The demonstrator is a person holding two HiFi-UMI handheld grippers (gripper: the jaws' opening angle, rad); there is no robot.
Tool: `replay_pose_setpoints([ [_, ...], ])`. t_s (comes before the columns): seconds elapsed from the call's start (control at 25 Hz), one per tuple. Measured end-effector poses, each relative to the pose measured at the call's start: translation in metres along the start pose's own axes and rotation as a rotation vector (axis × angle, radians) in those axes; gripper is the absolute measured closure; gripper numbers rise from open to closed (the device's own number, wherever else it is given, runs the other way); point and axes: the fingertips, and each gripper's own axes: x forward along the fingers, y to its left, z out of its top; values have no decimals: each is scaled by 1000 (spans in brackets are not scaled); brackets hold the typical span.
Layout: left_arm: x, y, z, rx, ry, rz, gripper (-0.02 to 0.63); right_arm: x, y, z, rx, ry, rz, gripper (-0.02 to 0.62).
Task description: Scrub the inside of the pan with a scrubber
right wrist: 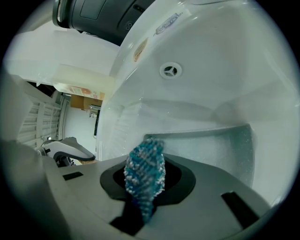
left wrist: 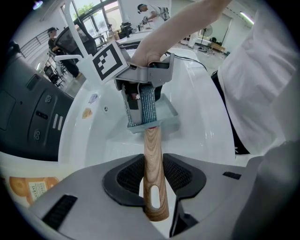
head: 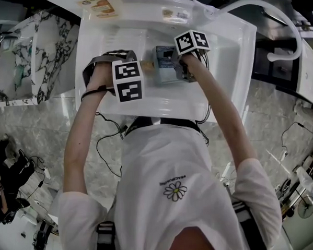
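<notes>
A grey square pan (head: 165,64) with a wooden handle (left wrist: 153,173) rests in the white sink (head: 231,55). My left gripper (left wrist: 153,185) is shut on that handle, its dark pads pressing on both sides. In the head view the left gripper (head: 143,71) sits to the pan's left. My right gripper (right wrist: 145,187) is shut on a blue-and-white knitted scrubber (right wrist: 145,171) and reaches down into the pan from the right. The pan's speckled grey wall (right wrist: 225,147) stands just beyond the scrubber. From the left gripper view, the right gripper (left wrist: 140,105) stands in the pan (left wrist: 164,123).
The sink's overflow drain (right wrist: 170,70) sits on the far wall. A white hose (head: 276,16) arcs over the sink's right corner. A marbled white rack (head: 32,55) stands to the left. Cables lie on the floor (head: 108,145) by the person's legs.
</notes>
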Motion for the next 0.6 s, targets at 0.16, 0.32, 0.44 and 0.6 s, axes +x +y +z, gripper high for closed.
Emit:
replay_pose_setpoints([
  [0.16,3,2,-6,9,21,-3,468,-13,-6,4,-37,-9,-33,532],
  [0.32,4,2,-9,1,18,-11,468,-43,-37,8,-52,-33,-122,532],
  [0.44,5,0,-10,-4,18,-15,468,-64,-74,3,-24,-33,-203,532],
  [0.6,5,-1,-10,-6,20,-18,468,-75,-115,-14,30,-5,-280,532],
])
